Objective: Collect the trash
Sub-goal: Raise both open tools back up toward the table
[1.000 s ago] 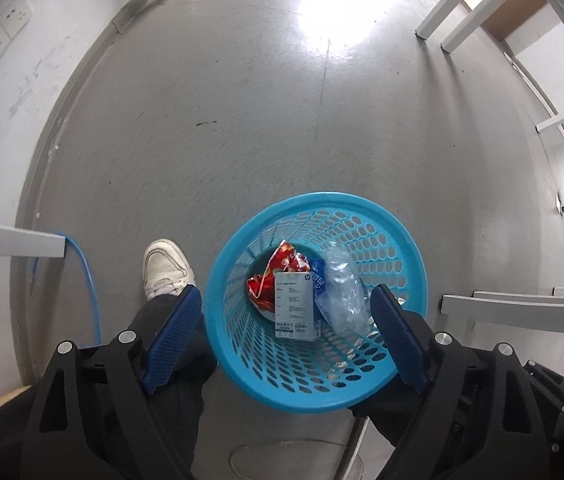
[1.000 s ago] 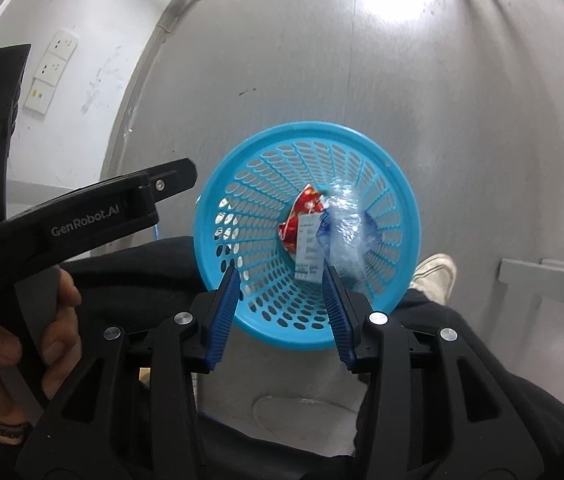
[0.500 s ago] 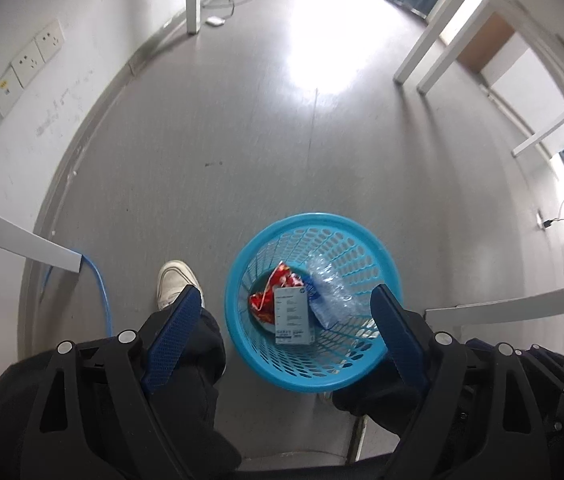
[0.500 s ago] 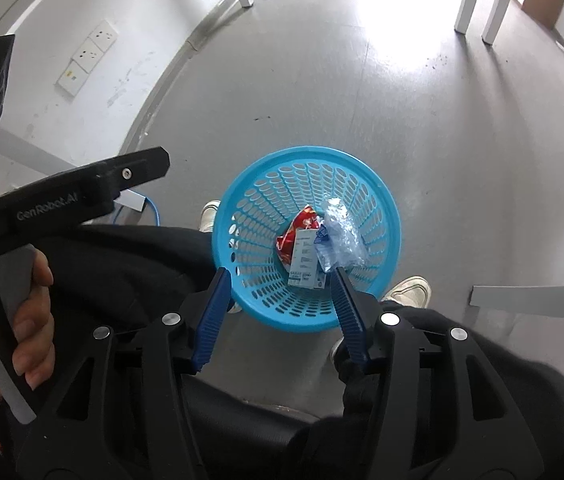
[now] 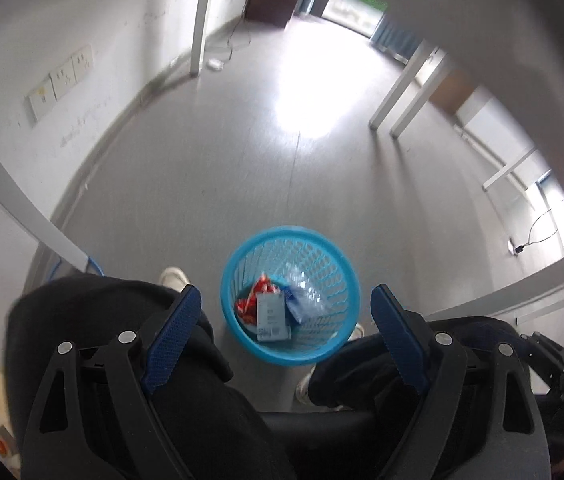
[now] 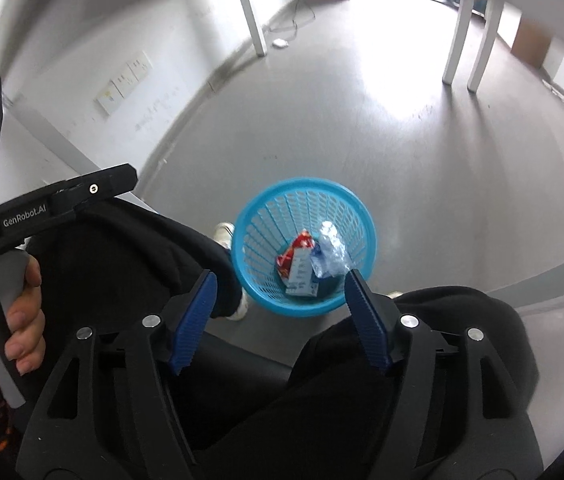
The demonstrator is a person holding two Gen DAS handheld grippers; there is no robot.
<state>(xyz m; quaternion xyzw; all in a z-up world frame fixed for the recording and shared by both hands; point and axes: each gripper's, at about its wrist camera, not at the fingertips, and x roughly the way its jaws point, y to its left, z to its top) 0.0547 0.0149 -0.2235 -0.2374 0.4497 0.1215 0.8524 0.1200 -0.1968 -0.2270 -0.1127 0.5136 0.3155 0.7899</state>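
A blue plastic basket (image 5: 323,264) stands on the grey floor between the person's feet; it also shows in the right wrist view (image 6: 274,220). In it lie a red snack wrapper (image 5: 252,296), a white carton (image 5: 272,318) and a crumpled clear plastic bottle (image 5: 305,292). The same wrapper (image 6: 295,252), carton (image 6: 301,276) and bottle (image 6: 331,256) show in the right wrist view. My left gripper (image 5: 285,316) is open and empty, high above the basket. My right gripper (image 6: 282,292) is open and empty, also well above it.
The person's black-trousered legs (image 5: 186,380) and white shoes (image 5: 174,278) flank the basket. White table legs (image 5: 397,96) stand far right, another leg (image 5: 200,20) far left. Wall sockets (image 5: 62,80) are on the left wall. The left gripper's handle (image 6: 42,208) shows in a hand.
Both grippers have risen away from the basket, which now looks smaller and lower in both views. The right gripper's jaws have opened wider. The trash in the basket has not moved.
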